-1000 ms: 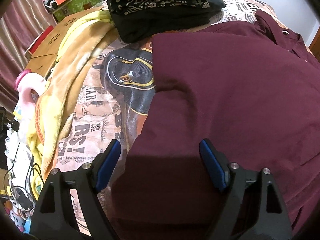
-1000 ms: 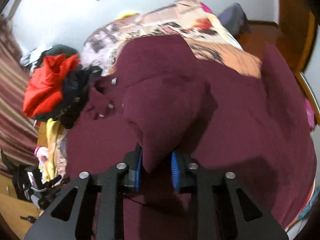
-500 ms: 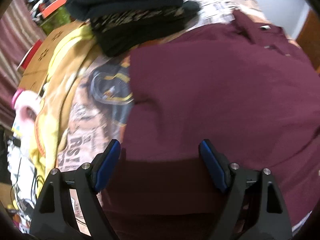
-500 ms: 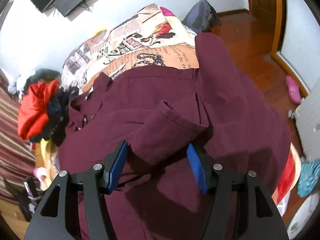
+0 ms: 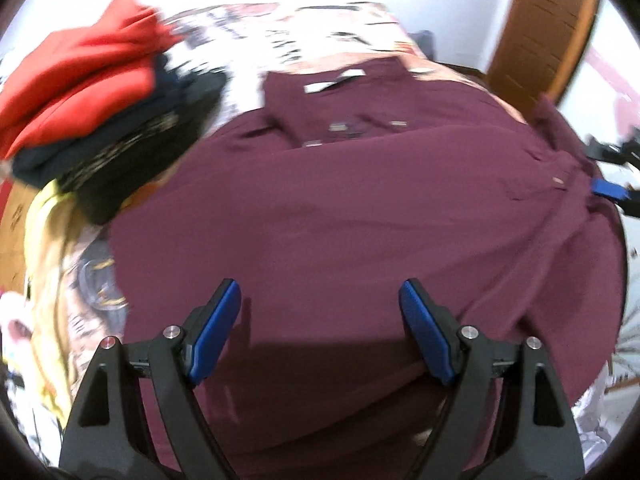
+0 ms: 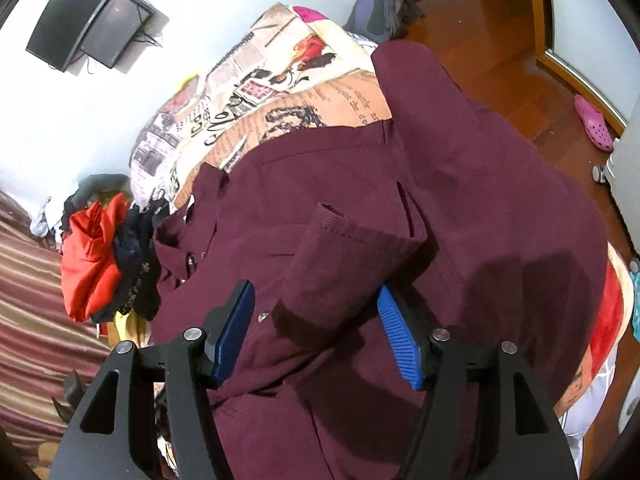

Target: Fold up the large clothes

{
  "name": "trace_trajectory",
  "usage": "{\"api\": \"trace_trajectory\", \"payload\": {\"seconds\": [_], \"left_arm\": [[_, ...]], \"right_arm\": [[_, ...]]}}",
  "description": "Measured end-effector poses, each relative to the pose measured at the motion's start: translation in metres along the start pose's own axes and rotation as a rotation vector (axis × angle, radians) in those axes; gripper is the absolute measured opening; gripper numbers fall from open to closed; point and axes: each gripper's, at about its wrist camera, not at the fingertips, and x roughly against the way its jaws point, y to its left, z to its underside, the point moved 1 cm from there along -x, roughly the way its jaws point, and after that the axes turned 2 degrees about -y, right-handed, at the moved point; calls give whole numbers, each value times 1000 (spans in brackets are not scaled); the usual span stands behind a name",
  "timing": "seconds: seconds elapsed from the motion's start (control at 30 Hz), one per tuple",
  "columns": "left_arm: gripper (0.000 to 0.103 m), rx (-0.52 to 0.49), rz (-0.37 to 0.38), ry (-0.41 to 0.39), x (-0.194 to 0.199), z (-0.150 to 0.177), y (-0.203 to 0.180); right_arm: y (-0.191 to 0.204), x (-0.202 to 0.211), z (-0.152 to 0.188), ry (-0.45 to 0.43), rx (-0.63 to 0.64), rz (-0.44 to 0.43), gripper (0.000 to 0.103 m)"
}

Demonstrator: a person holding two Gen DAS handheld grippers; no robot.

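A large maroon shirt point(image 5: 340, 208) lies spread on the bed, collar at the far end. My left gripper point(image 5: 320, 320) is open and empty above the shirt's near part. In the right wrist view the shirt point(image 6: 500, 220) has a sleeve folded across it, its ribbed cuff point(image 6: 340, 252) lying loose between the jaws. My right gripper point(image 6: 316, 332) is open around the cuff without pinching it. A blue pad of the right gripper point(image 5: 608, 190) shows at the right edge of the left wrist view.
A stack of folded clothes, red on top point(image 5: 80, 80), sits at the shirt's left; it also shows in the right wrist view point(image 6: 96, 260). A yellow cloth point(image 5: 48, 264) lies at the bed's left edge. A printed bedspread point(image 6: 280, 92), wooden floor point(image 6: 500, 48) and a door point(image 5: 540, 28) surround it.
My right gripper opened and let go of the sleeve cuff, which now lies on the shirt. My left gripper tilted up and forward, staying open.
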Motion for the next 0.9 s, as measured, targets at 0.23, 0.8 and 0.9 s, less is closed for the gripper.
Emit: {"api": "trace_trajectory", "payload": {"seconds": [0.23,0.8,0.9], "left_arm": [[82,-97,36,-7,-7,-7,-52],[82,-113,82,-13,-12,-21,-100],[82,-107,86,-8,-12,-24,-103]], "right_arm": [[3,-17,-17,-1,55,44,59],[-35,28,-2,-109,340,300,53],[-50,38,0,-92,273,250,53]]}}
